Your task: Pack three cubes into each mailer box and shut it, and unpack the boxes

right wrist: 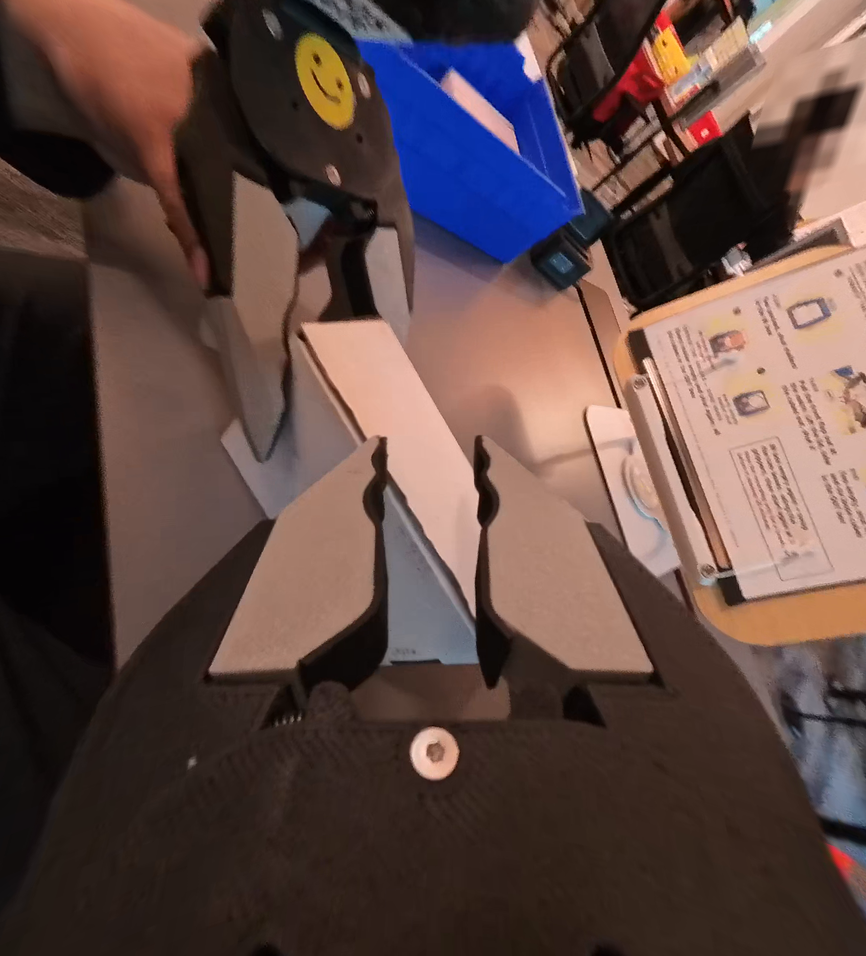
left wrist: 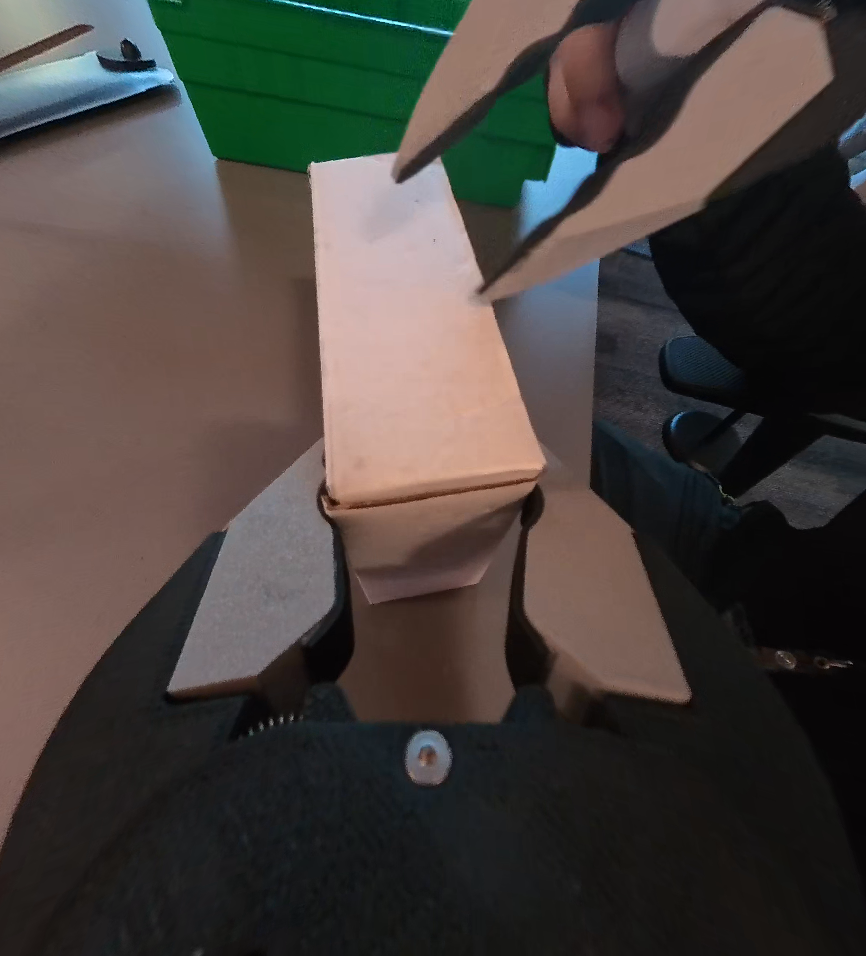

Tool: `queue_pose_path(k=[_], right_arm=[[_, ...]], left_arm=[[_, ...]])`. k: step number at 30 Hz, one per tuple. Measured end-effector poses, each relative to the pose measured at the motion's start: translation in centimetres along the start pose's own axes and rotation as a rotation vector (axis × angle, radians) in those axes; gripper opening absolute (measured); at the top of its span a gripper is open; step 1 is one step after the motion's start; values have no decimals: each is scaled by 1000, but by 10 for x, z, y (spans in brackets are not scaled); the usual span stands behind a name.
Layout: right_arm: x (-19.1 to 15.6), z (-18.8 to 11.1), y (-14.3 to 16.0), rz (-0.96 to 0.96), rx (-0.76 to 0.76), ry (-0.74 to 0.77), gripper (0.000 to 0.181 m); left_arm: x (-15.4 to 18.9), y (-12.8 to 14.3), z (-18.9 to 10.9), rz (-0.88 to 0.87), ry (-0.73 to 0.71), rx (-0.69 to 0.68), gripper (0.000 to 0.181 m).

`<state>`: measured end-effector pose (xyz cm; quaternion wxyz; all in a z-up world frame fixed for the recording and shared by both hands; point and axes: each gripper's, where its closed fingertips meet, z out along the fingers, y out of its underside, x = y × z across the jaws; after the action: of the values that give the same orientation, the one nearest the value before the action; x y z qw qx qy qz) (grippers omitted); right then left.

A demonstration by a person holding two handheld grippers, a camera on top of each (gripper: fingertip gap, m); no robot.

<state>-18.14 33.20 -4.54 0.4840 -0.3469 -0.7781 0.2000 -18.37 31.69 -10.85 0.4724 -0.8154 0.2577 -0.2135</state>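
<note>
The left tool (left wrist: 433,496) is clenched on the near end of the white mailer box (left wrist: 410,331), one finger against each side wall, evidently to steady it on the desk (left wrist: 110,310). The box lies lengthwise away from this tool, lid down, with a front flap hanging untucked at the gripped end. A green bin (left wrist: 317,88) stands just beyond its far end. The right tool (right wrist: 428,460) hovers over the far half of the lid with its fingers parted and nothing between them, probably placed to press the lid shut. In its own view, the box runs beneath its fingers toward the left tool; a blue bin (right wrist: 472,155) stands behind.
</note>
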Motion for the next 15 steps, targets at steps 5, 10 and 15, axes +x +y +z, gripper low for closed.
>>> queue_pose_path(k=[5,10,15], right_arm=[[-7,-3,-7,-29,26,-24,33],[-7,4,-2,-33,3,-17,34],[-2,3,-3,-67,-8,25,45]], left_arm=[[-1,0,-1,-11,-2,-4,70],[-1,-1,0,-34,-5,-4,70],[0,0,0,-22,-8,-13,70]])
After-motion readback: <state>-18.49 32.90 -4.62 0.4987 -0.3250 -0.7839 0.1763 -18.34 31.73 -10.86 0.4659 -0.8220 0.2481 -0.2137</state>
